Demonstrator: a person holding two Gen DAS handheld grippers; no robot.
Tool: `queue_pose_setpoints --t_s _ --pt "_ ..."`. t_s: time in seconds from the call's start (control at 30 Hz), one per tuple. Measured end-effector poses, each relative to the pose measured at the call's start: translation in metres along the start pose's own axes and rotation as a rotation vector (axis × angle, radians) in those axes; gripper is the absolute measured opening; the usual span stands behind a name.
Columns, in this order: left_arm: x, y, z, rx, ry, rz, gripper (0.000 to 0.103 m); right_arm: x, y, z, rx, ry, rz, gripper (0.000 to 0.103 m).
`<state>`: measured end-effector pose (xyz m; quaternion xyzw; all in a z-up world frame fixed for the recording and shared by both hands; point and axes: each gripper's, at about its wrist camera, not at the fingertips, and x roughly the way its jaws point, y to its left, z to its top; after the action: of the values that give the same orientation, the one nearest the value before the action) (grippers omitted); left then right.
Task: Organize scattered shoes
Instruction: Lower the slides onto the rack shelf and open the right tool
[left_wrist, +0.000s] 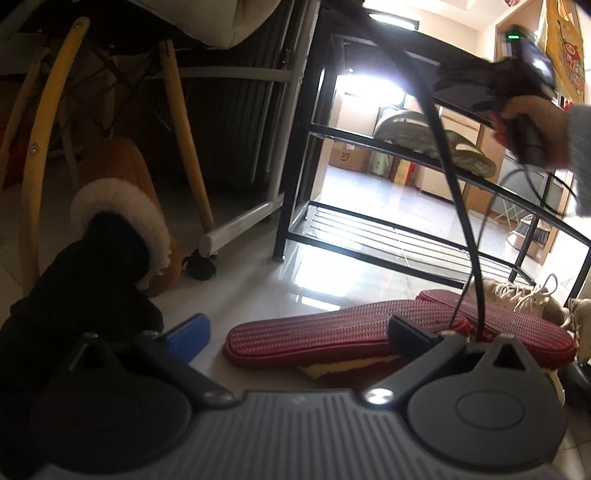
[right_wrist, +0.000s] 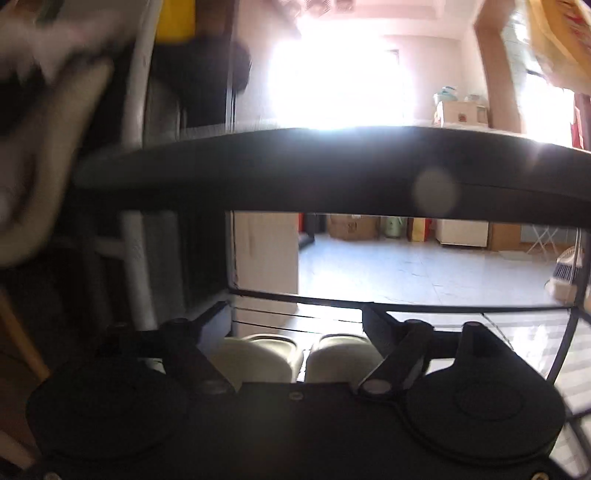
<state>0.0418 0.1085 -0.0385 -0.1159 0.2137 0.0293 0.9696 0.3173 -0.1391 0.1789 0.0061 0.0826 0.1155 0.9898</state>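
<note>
Our left gripper (left_wrist: 295, 334) sits low over the floor with its fingers spread wide, nothing between them. Right ahead of it, just past the fingertips and a bit toward the right finger, lies a red slipper (left_wrist: 369, 332) sole-up, with a second red one (left_wrist: 454, 297) peeking out behind it. Further right of that there's a beige laced sneaker (left_wrist: 524, 299). Off beyond the left finger a tan boot with a fluffy white cuff (left_wrist: 122, 221) stands by a yellow chair leg (left_wrist: 188, 144).

Straight ahead of the left gripper is the black shoe rack (left_wrist: 369, 221), and on its middle shelf rests an olive-beige shoe (left_wrist: 436, 142). In that same view we can see our right hand (left_wrist: 528, 122) up high on the right, holding the other tool's handle above the rack.

The right gripper (right_wrist: 295, 325) is also spread apart, not gripping anything. A pair of pale cream shoes (right_wrist: 295, 356) sits side by side right between and just below its fingers, on what looks like a rack shelf. The rack's dark top (right_wrist: 332, 166) crosses the view above the fingers.

The floor (left_wrist: 314, 280) is glossy pale tile with window glare, and cardboard boxes (right_wrist: 352, 226) line the far wall. The right view is pretty blurry.
</note>
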Motion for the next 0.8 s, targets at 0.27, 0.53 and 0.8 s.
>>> queue_pose_setpoints --t_s 0.27,0.53,0.8 --pt "0.001 -0.003 -0.002 0.023 0.008 0.002 0.103 -0.029 0.002 -0.055 -0.012 0.058 0.001 0.094" --pt "0.004 0.0 -0.001 0.003 0.017 -0.002 0.103 0.021 0.009 -0.046 -0.006 0.165 0.019 0.073" --pt "0.004 0.005 0.0 -0.032 0.021 -0.01 0.103 0.04 0.008 -0.054 0.059 0.195 -0.022 0.059"
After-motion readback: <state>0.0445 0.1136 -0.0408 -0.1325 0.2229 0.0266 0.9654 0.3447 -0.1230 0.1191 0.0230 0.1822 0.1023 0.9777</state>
